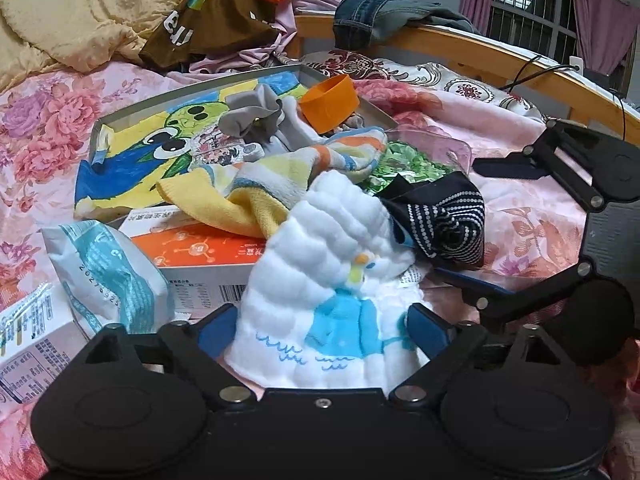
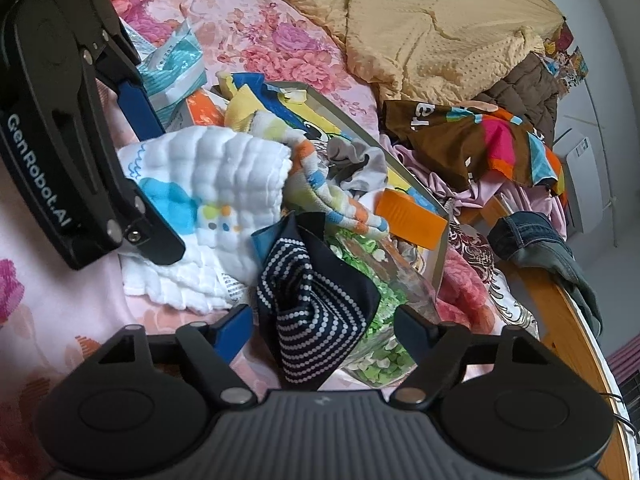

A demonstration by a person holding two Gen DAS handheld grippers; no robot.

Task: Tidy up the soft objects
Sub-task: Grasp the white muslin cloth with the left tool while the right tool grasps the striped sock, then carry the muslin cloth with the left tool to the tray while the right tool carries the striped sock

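Landmark: metal tray (image 1: 120, 120), shallow, raised rim, cartoon print inside, on floral bed sheet (image 1: 44, 120).

Wooden bed rail (image 1: 480, 52) beyond tray; bare sheet strip between.

Count: white quilted cloth (image 1: 332, 248) x1, navy dotted cloth (image 1: 448, 220) x1, striped terry towel (image 1: 304, 164) x1, all in front of tray; towel overlaps rim.

Left tongs (image 1: 320, 328): wide, white cloth between pads, grip not confirmed.

Right tongs (image 2: 324, 324): wide, straddling navy cloth, grip not confirmed.
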